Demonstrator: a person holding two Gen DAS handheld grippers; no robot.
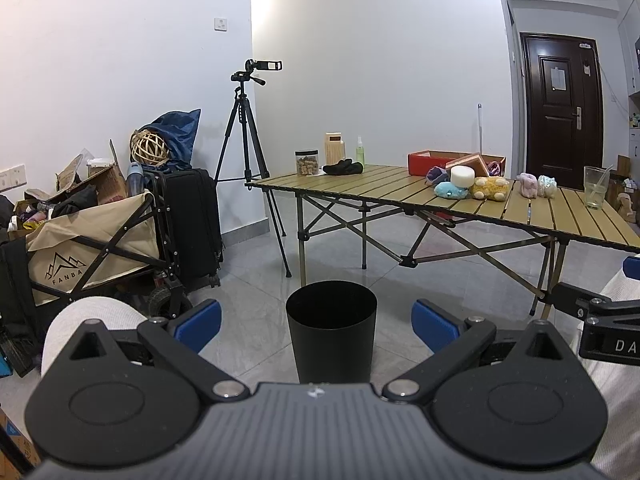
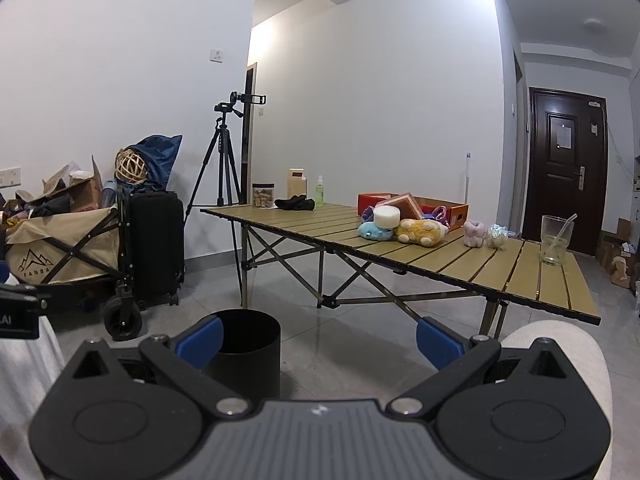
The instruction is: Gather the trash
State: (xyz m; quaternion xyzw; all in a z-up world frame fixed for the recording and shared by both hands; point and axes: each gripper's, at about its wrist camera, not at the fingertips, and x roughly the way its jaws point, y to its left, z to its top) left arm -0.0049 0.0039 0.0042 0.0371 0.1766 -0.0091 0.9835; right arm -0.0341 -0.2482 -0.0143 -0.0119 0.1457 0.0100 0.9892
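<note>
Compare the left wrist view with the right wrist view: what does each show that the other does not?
Only the left wrist view shows the right hand-held gripper entering at its right edge. Only the right wrist view shows the black wheel of the beige folding wagon in full, and a dark doorway behind the tripod. Both share the round black plastic bin on the floor, the slatted folding table and the clear drinking glass.
</note>
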